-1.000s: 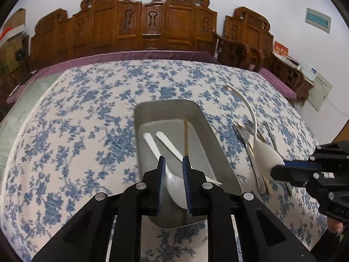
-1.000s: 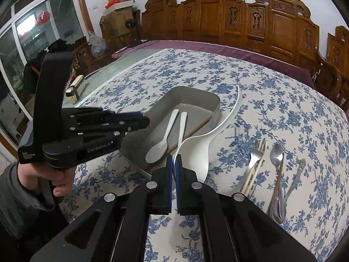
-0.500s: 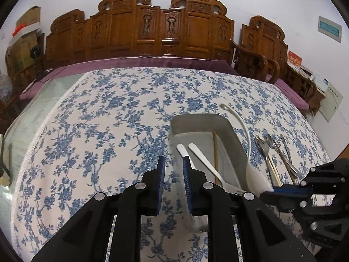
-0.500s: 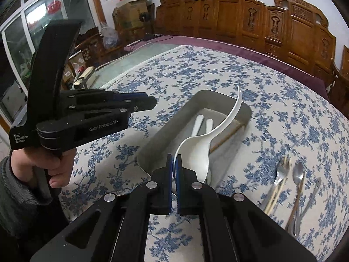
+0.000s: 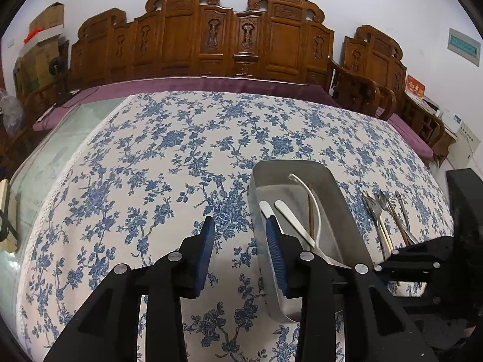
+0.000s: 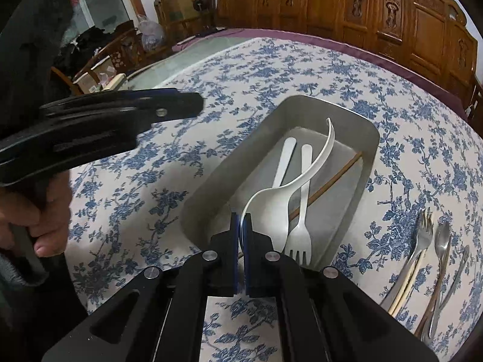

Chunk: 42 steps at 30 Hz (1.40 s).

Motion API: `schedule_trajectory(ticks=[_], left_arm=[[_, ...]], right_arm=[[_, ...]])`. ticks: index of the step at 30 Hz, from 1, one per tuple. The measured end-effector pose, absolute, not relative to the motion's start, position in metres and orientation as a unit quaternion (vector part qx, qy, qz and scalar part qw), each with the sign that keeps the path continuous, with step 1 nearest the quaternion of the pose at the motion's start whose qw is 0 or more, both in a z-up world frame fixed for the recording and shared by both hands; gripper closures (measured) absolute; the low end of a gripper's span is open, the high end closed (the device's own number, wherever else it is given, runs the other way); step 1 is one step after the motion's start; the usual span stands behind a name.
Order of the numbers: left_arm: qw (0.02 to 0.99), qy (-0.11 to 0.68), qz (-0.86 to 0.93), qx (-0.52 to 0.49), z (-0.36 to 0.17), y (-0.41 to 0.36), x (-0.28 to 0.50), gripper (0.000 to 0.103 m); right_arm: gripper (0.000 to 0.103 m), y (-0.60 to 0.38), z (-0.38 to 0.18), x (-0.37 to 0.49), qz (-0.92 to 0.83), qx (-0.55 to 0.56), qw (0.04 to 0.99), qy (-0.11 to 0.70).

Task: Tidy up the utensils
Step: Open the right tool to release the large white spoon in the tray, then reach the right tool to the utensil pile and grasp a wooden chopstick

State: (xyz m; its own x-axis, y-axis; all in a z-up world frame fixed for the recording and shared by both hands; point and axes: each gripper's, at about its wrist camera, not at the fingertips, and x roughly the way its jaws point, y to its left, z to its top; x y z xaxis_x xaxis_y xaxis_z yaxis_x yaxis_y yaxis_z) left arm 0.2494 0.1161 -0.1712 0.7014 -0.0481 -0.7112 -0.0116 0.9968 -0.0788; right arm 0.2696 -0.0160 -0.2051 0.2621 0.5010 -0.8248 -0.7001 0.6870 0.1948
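Observation:
A metal tray (image 6: 369,138) (image 5: 344,211) sits on the floral tablecloth. It holds two white plastic utensils, one a fork (image 6: 297,238), and a brown chopstick (image 6: 338,178). My right gripper (image 6: 240,226) is shut on the bowl rim of a large white ladle-like spoon (image 6: 271,208), holding it inside the tray with its handle curving up. The spoon's handle shows in the left wrist view (image 5: 315,202). My left gripper (image 5: 240,229) is open and empty, straddling the tray's left wall near its front corner.
A metal fork (image 6: 421,235), a metal spoon (image 6: 442,238), chopsticks and other utensils lie in a row on the cloth right of the tray; they also show in the left wrist view (image 5: 383,211). Carved wooden chairs line the table's far edge.
My right gripper carried the white spoon from beside the tray into it and lowered it. My left gripper moved left off the tray and opened wide.

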Motion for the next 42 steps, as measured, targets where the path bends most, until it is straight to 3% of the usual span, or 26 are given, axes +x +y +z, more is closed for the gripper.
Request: schedule_trajectory(ticks=[13,22,30,33,34,36,37,42], left_arm=[[0.921,0.387,-0.014,-0.035,-0.171,0.114,0.249,0.07],[0.921,0.387,-0.018,-0.029,-0.171,0.107,0.248,0.069],[0.924,0.38,-0.037,-0.019,-0.167,0.088,0.24,0.046],[0.924,0.381,-0.044,-0.015,-0.168,0.078,0.238,0.044],[0.923,0.381,-0.048,-0.013,-0.168,0.073,0.236,0.037],[0.923,0.381,-0.047,-0.008,-0.17,0.065,0.233,0.022],[0.924,0.38,-0.048,-0.007,-0.169,0.062,0.232,0.022],[0.922,0.379,-0.073,0.005,-0.17,0.038,0.222,0.019]], right_arm=[[0.096,-0.02,-0.209,0.279,0.38,-0.083,0.79,0.474],[0.096,-0.049,-0.179,0.261,0.377,-0.08,0.814,0.434],[0.096,-0.114,-0.162,0.244,0.329,-0.075,0.843,0.419],[0.096,-0.144,-0.161,0.238,0.302,-0.076,0.853,0.419],[0.096,-0.152,-0.162,0.236,0.295,-0.075,0.855,0.42],[0.082,-0.173,-0.162,0.234,0.275,-0.074,0.862,0.419],[0.076,-0.18,-0.163,0.233,0.267,-0.074,0.865,0.418],[0.076,-0.218,-0.171,0.236,0.229,-0.065,0.873,0.426]])
